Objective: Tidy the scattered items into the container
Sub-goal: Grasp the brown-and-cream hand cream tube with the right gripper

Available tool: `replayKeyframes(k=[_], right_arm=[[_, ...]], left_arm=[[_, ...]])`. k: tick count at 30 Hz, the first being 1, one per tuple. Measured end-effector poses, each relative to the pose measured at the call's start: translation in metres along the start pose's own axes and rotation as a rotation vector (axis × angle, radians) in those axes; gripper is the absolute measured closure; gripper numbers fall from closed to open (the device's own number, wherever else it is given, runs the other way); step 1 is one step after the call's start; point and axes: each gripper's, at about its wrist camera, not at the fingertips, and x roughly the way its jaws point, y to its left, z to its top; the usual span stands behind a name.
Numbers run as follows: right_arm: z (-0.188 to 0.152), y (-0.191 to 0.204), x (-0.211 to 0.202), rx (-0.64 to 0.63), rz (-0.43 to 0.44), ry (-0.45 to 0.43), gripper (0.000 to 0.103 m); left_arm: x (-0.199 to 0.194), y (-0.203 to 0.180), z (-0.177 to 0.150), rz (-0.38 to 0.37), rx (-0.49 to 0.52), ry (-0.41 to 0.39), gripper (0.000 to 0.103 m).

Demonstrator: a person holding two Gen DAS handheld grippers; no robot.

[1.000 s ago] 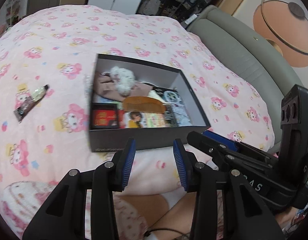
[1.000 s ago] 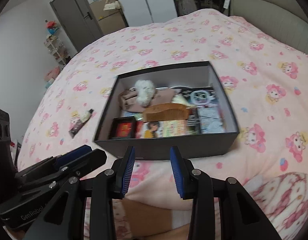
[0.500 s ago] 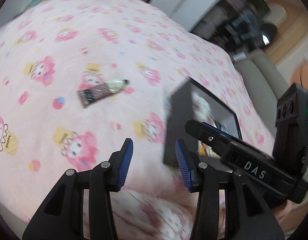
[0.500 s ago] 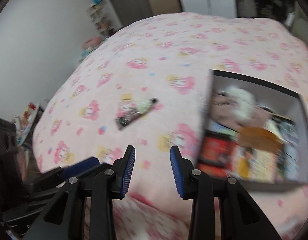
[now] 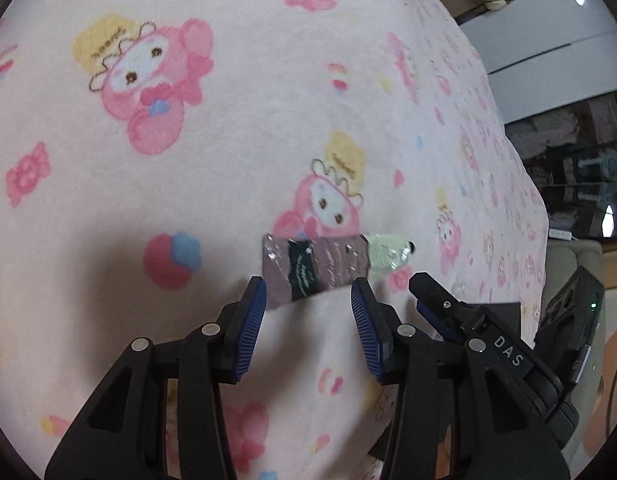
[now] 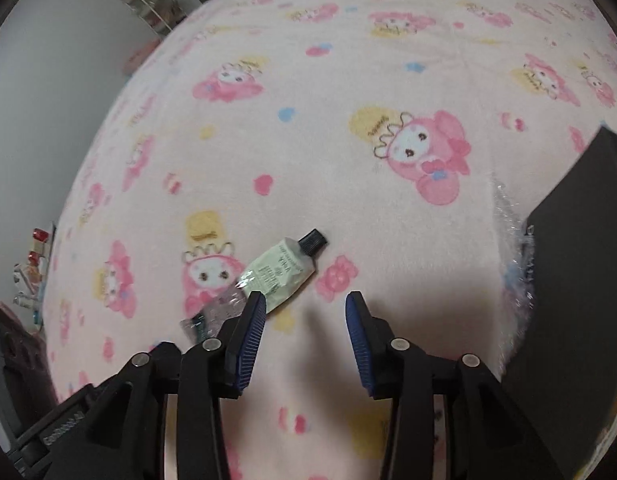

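A small tube in a clear wrapper lies on the pink cartoon blanket [image 5: 188,208]. In the left wrist view the tube [image 5: 328,266] shows a dark label and a pale green end, and my left gripper [image 5: 308,310] hovers open just short of it, with only the tube's near edge between the tips. In the right wrist view the tube [image 6: 280,274], with its black cap [image 6: 313,241], lies beyond the left fingertip [image 6: 254,312] of my right gripper [image 6: 304,320]. That gripper's jaws are opening with nothing between them. The black box [image 6: 580,240] stands at the right edge.
Crinkled clear plastic [image 6: 512,248] lies against the box's left wall. The bed drops off at the left toward a grey wall and floor clutter [image 6: 32,264]. White cabinets and dark shelves [image 5: 568,152] stand behind the bed.
Both grippers swung left from the box and came down close over the tube. The box left the left wrist view and slid to the right edge of the right view. The right jaws spread wider.
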Motion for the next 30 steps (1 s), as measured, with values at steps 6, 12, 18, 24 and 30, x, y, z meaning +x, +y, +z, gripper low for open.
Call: replayKeyframes(k=[6,12,18,24,30], right_arm=[[0.014,-0.011,0.028,0.055,0.037,0.017,0.05],[0.02,-0.004,0.042,0.043,0.198,0.047,0.054],[0.0,0.0,0.0,-0.006,0.191,0.006,0.073],[-0.035,-0.015,-0.114,-0.044,0.191,-0.157,0.073],[-0.117,-0.075,-0.211,0.0,0.137,-0.264,0.073]], left_arm=[[0.03,0.018,0.007,-0.066,-0.067,0.081,0.058],[0.032,0.021,0.01,-0.105,-0.065,0.077,0.064],[-0.006,0.015,-0.006,-0.168,-0.04,0.03,0.064],[-0.068,-0.03,-0.054,-0.313,0.135,0.019,0.064],[-0.082,-0.083,-0.131,-0.418,0.361,0.165,0.062]])
